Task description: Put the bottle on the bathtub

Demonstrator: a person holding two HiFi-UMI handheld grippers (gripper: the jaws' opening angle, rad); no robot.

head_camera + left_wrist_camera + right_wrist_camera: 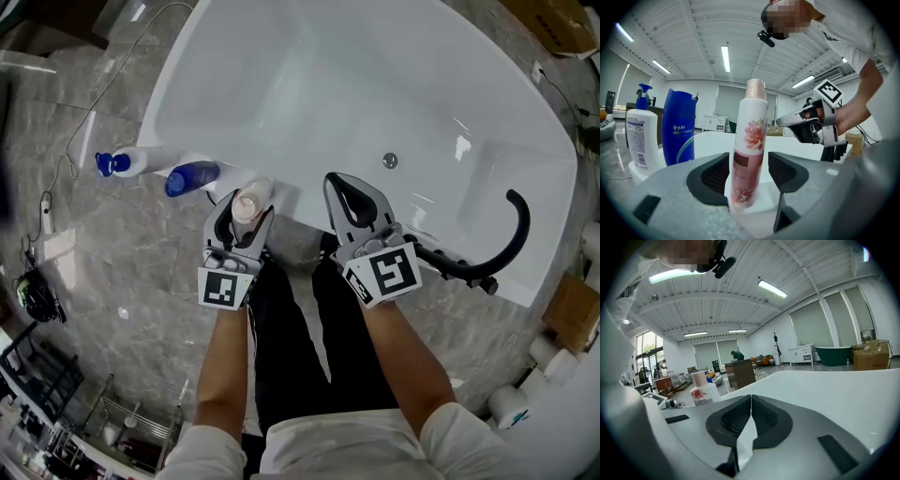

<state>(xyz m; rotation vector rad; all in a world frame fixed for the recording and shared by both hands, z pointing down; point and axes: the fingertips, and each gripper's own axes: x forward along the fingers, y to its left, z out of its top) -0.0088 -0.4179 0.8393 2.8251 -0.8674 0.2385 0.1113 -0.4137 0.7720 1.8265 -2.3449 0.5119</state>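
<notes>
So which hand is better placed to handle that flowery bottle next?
Left. The bottle stands on the bathtub rim between the open jaws of the left gripper; the right gripper is shut, empty and off to one side.

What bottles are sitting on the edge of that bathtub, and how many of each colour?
White spray bottle with blue trigger: 1
Blue bottle: 1
White bottle with pink flowers: 1
Total: 3 bottles
</notes>
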